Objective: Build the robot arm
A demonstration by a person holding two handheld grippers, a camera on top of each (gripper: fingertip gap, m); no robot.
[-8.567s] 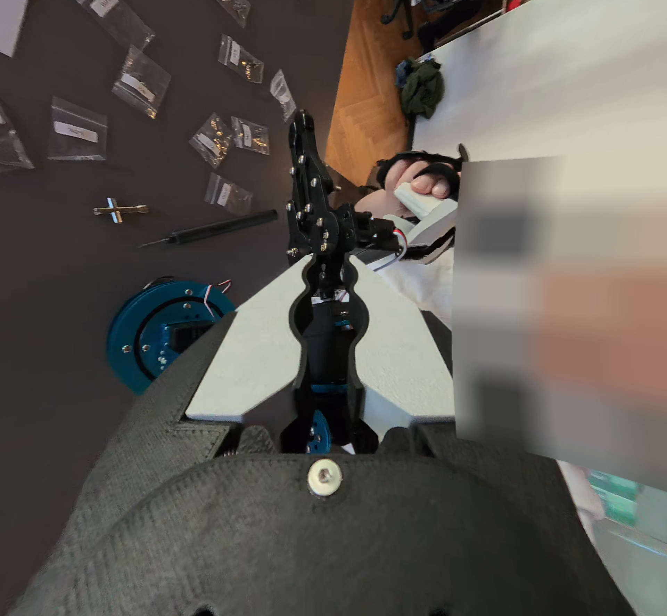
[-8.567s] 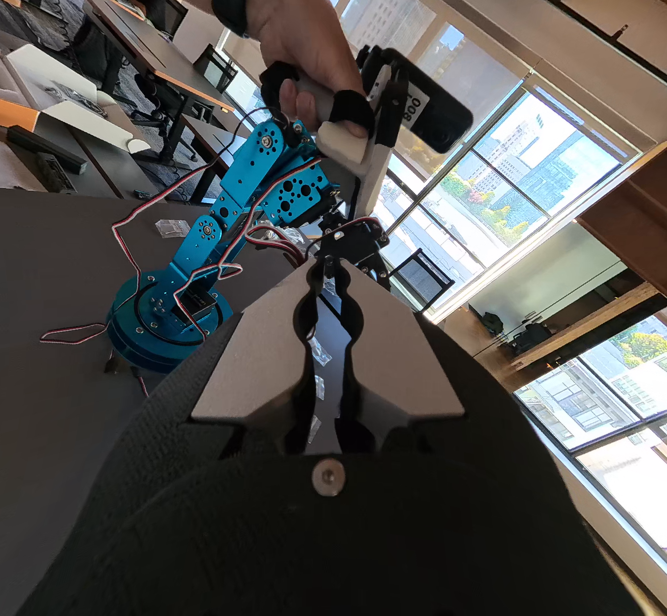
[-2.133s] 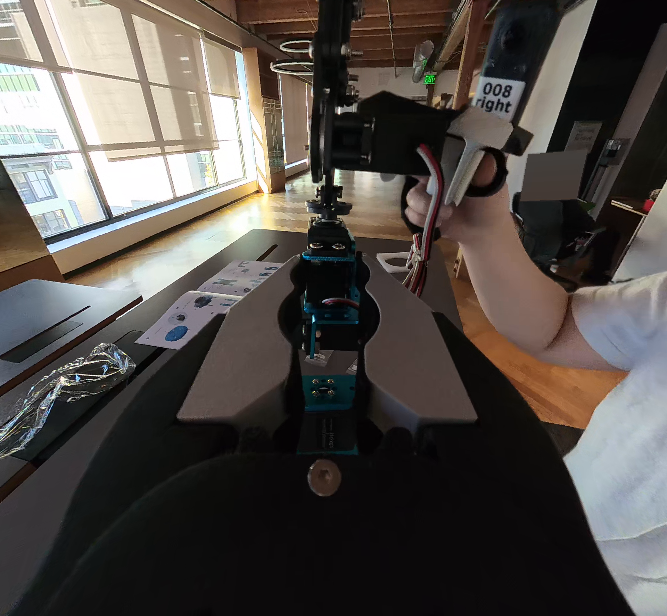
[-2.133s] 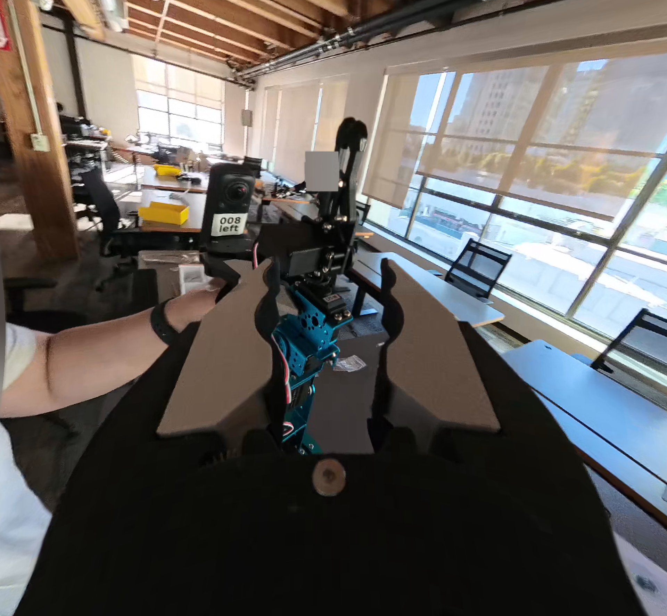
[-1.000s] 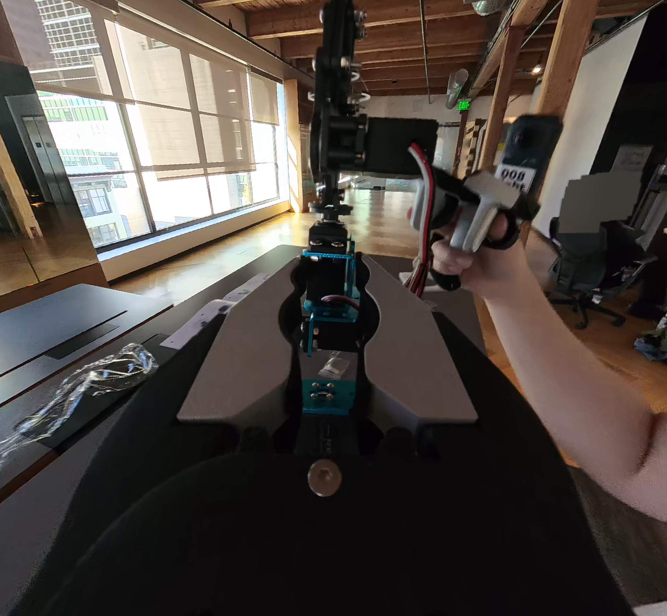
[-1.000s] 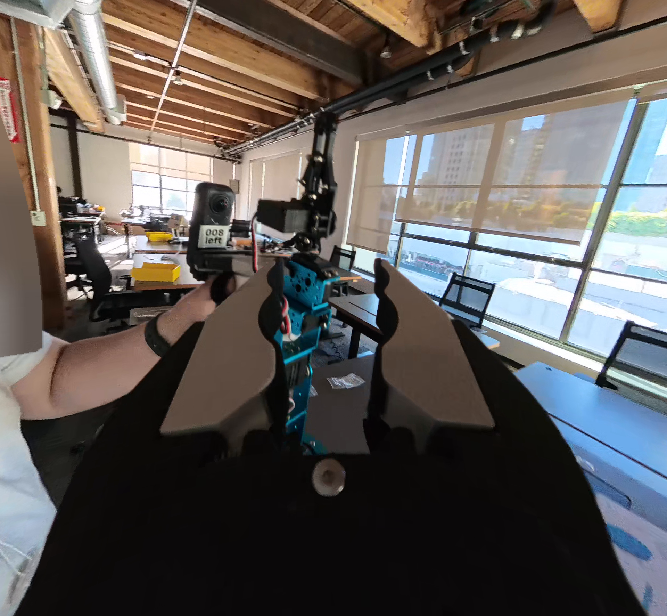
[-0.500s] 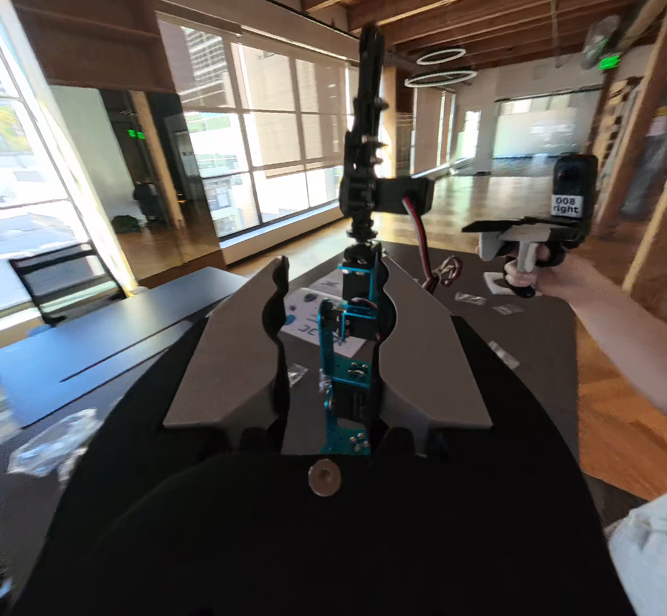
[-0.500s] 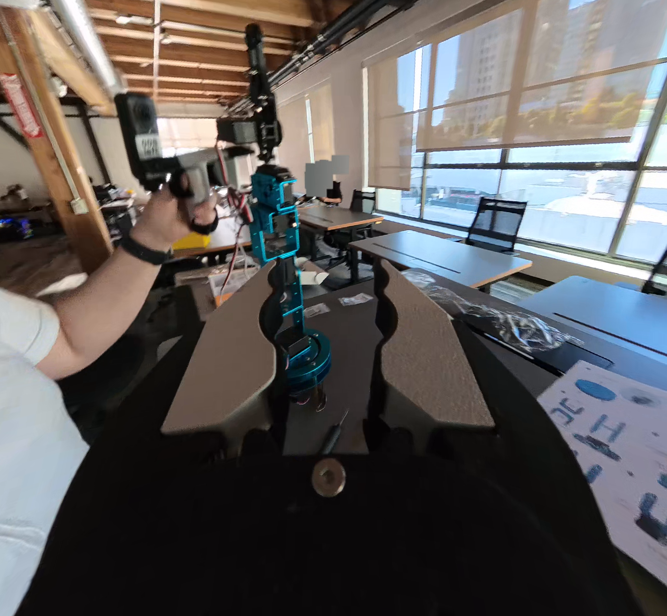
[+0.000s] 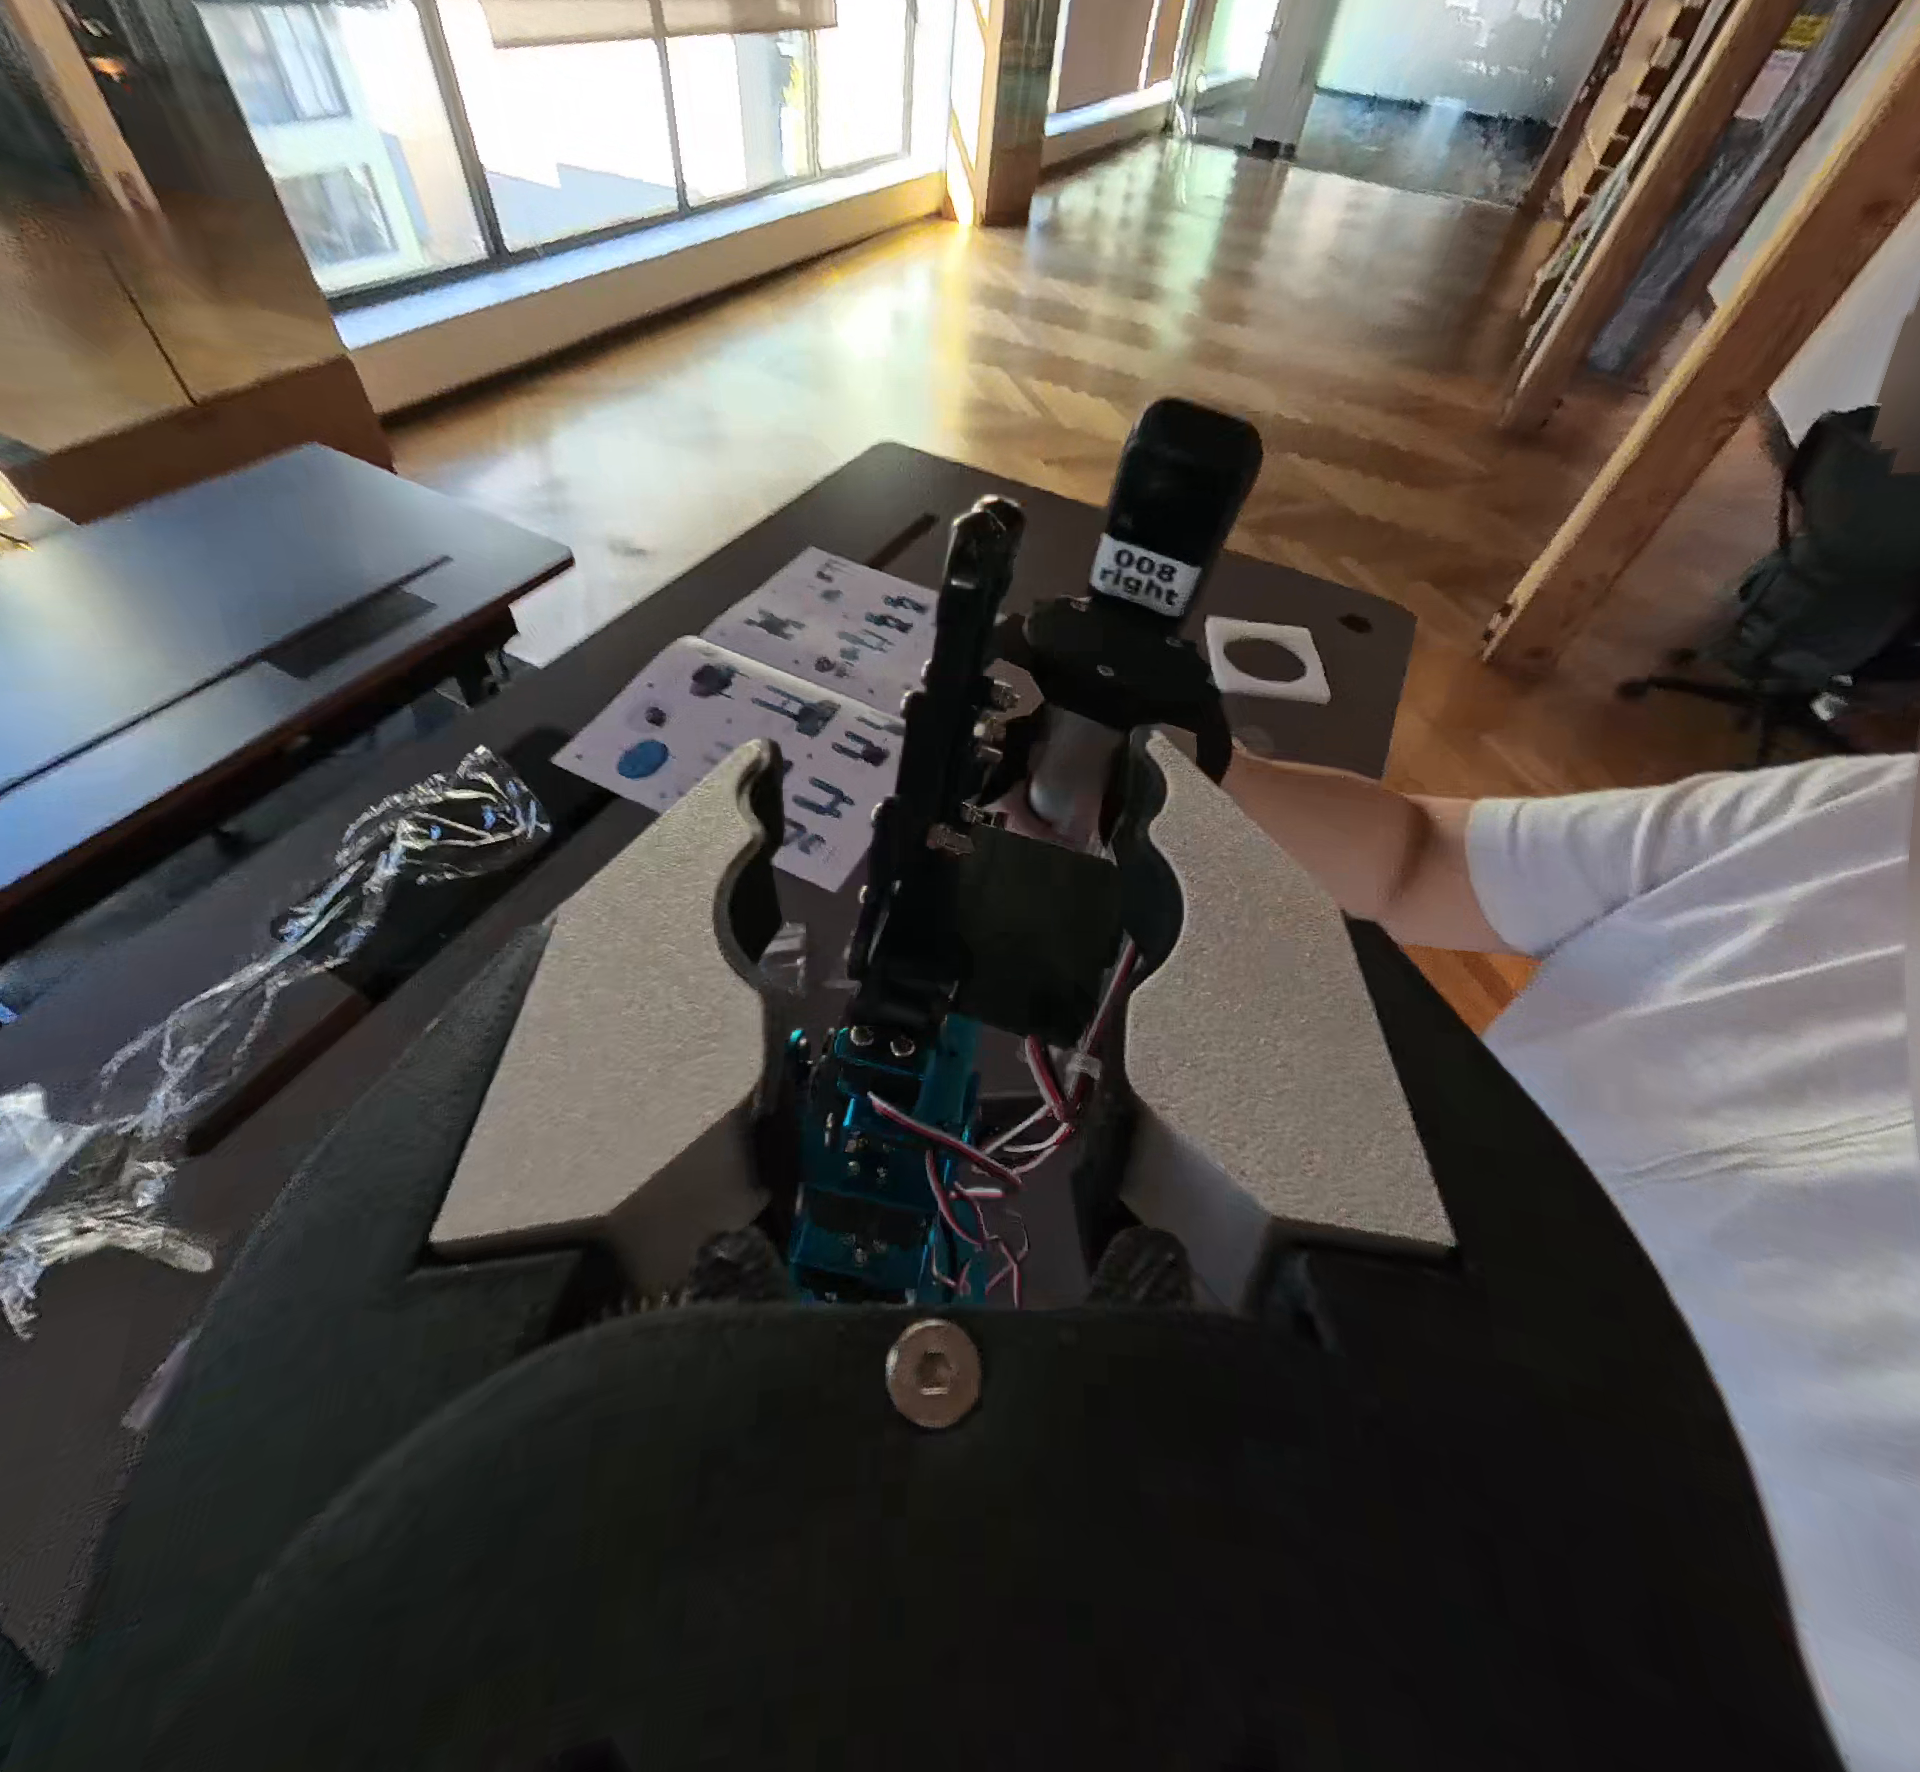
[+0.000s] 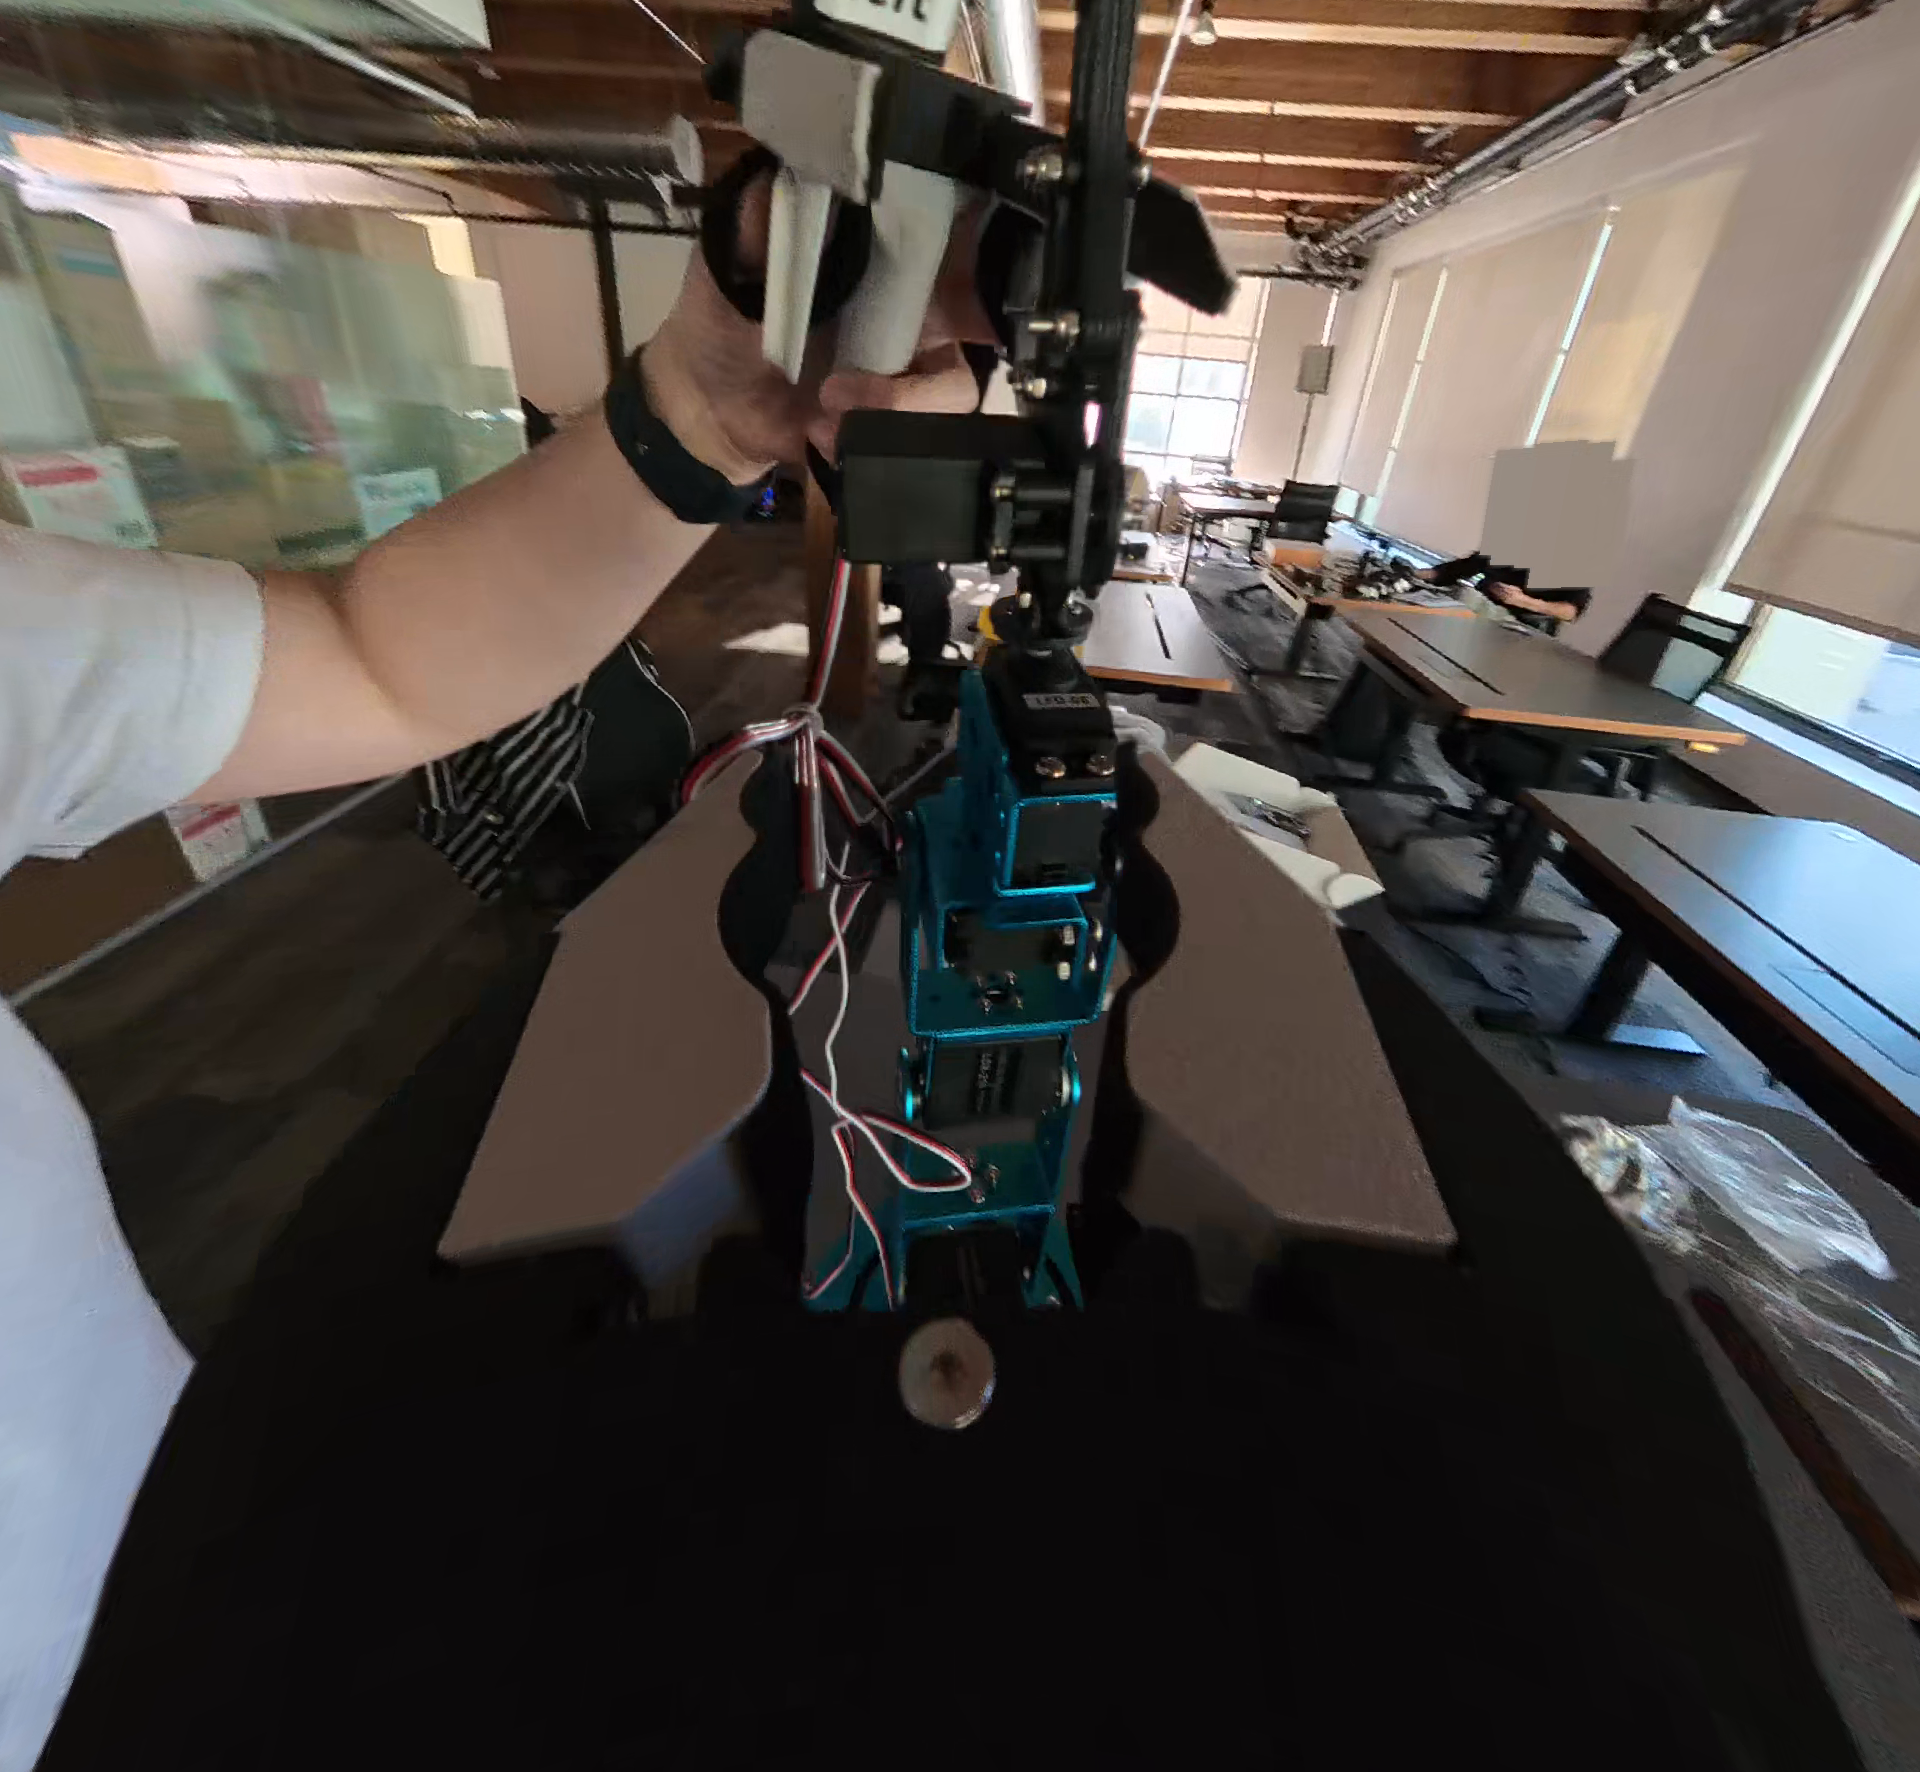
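A small blue robot arm [image 9: 883,1151] stands upright on the dark table [image 9: 1340,746], with red-and-white wires, a black servo [image 9: 1029,922] and a black claw [image 9: 961,642] on top. My left gripper [image 9: 956,766] is open, and the servo and claw stand between its fingers [image 9: 644,1026], close to the right one. My right gripper [image 10: 945,772] is open around the blue brackets [image 10: 997,943] lower on the arm. In the right wrist view the servo [image 10: 914,496] and a hand [image 10: 748,392] on the other gripper's handle are above.
Printed sheets [image 9: 790,683], crumpled clear plastic [image 9: 416,839] and a white square with a round hole [image 9: 1268,662] lie on the table. A second desk [image 9: 208,579] stands to the left. A plastic bag [image 10: 1714,1192] and more desks [image 10: 1558,683] show at the right. There is about 9 cm between the tips of the two grippers.
Both grippers, shut on the arm's claw earlier, are now open. The left one has risen to the servo and looks down on the table. The right one has closed in around the blue brackets.
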